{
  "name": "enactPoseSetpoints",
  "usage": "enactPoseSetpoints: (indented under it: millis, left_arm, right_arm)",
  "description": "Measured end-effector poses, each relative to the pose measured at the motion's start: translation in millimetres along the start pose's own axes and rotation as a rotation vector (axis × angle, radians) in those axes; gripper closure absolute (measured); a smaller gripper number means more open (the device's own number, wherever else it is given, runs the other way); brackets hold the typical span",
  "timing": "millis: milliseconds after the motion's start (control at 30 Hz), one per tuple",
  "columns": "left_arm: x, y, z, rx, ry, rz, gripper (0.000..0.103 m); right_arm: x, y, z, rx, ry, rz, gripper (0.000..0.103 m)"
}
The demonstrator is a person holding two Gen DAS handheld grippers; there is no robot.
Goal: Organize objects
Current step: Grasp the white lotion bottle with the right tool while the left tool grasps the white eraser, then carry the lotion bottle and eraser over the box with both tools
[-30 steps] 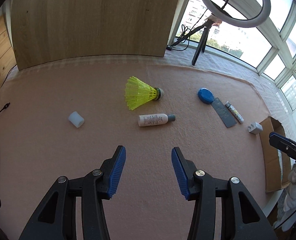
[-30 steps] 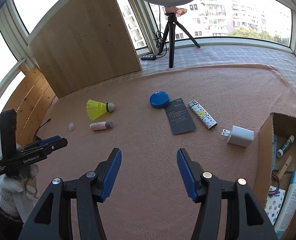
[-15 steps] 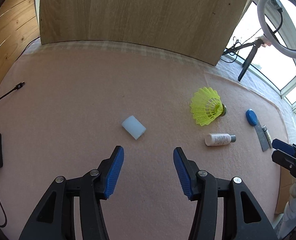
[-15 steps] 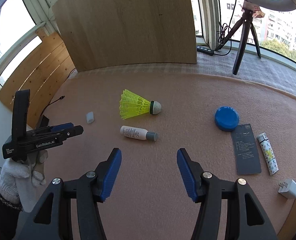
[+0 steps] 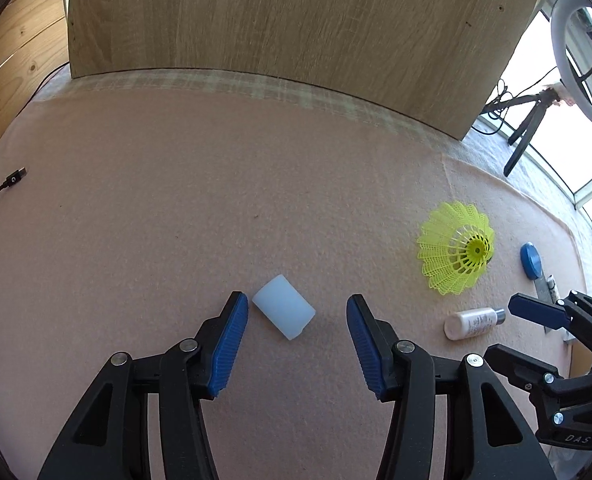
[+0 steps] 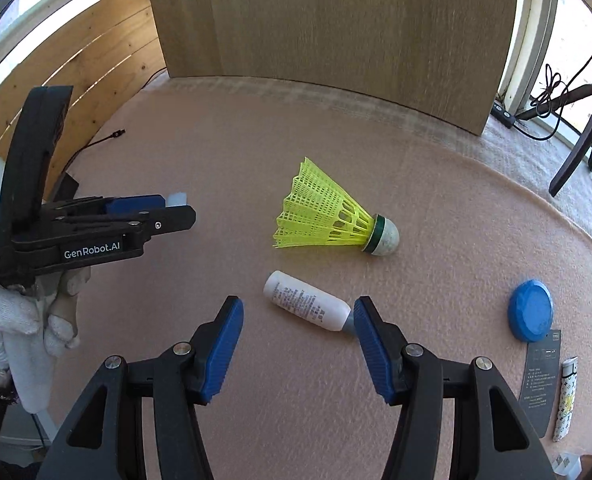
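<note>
My left gripper [image 5: 297, 308] is open, its blue pads on either side of a small white block [image 5: 283, 311] lying on the pink felt; the block does not touch the pads. My right gripper [image 6: 298, 312] is open around a small white bottle [image 6: 307, 306] with a grey cap, lying on its side. A yellow shuttlecock [image 6: 328, 220] lies just beyond the bottle; it also shows in the left wrist view [image 5: 456, 254]. The left gripper [image 6: 168, 210] shows in the right wrist view, the white block [image 6: 177, 199] at its tips.
A blue round lid [image 6: 530, 314], a dark card [image 6: 542, 380] and a patterned lighter [image 6: 565, 400] lie at the right. A wooden board [image 5: 276, 20] stands at the back. A cable end [image 5: 14, 178] lies at the left. A tripod [image 6: 580, 140] stands at the far right.
Both grippers moved left and forward and came lower. The white block now lies between my left pads, and the bottle between my right pads. Both grippers stayed open.
</note>
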State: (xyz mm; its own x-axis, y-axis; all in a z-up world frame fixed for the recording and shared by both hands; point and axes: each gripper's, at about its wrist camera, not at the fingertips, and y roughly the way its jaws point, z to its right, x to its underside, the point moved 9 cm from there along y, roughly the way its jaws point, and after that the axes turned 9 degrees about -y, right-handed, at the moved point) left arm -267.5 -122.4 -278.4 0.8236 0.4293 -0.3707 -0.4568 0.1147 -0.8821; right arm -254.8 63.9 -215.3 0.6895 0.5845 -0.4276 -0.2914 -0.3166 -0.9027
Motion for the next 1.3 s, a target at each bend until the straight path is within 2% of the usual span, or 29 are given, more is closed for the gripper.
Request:
enactPoseSetpoints:
  millis: [200, 267, 400, 500, 567, 633, 700, 833, 1033, 1300]
  left_arm:
    - [-4, 5, 4, -0.042, 0.051, 0.026, 0.051]
    - [-5, 6, 5, -0.064, 0.071, 0.034, 0.061]
    - [-5, 3, 2, -0.068, 0.087, 0.046, 0.070]
    - [-4, 0, 0, -0.060, 0.094, 0.050, 0.073]
    - [-4, -1, -1, -0.053, 0.092, 0.049, 0.076]
    - [-2, -3, -3, -0.042, 0.086, 0.049, 0.078]
    - [1, -5, -6, -0.030, 0.079, 0.049, 0.079]
    - [9, -11, -11, -0.016, 0.067, 0.049, 0.081]
    - [19, -23, -16, 0.007, 0.042, 0.040, 0.095]
    - [31, -35, -22, 0.011, 0.018, 0.047, 0.096]
  right_arm:
    - [-5, 21, -1, 0.051, -0.064, -0.050, 0.049]
    - [-6, 25, -1, 0.064, -0.082, -0.062, 0.049]
    - [-7, 34, -2, 0.069, -0.105, -0.093, 0.050]
    - [-4, 38, -2, 0.060, -0.100, -0.112, 0.058]
    - [-3, 38, -2, 0.061, -0.094, -0.115, 0.065]
    - [-4, 37, -3, 0.058, -0.088, -0.115, 0.078]
    - [-3, 35, -5, 0.047, -0.079, -0.117, 0.084]
    - [1, 32, -9, 0.063, -0.084, -0.106, 0.084]
    - [9, 23, -8, 0.049, -0.030, -0.080, 0.084]
    - [30, -5, -2, 0.029, 0.058, -0.027, 0.084]
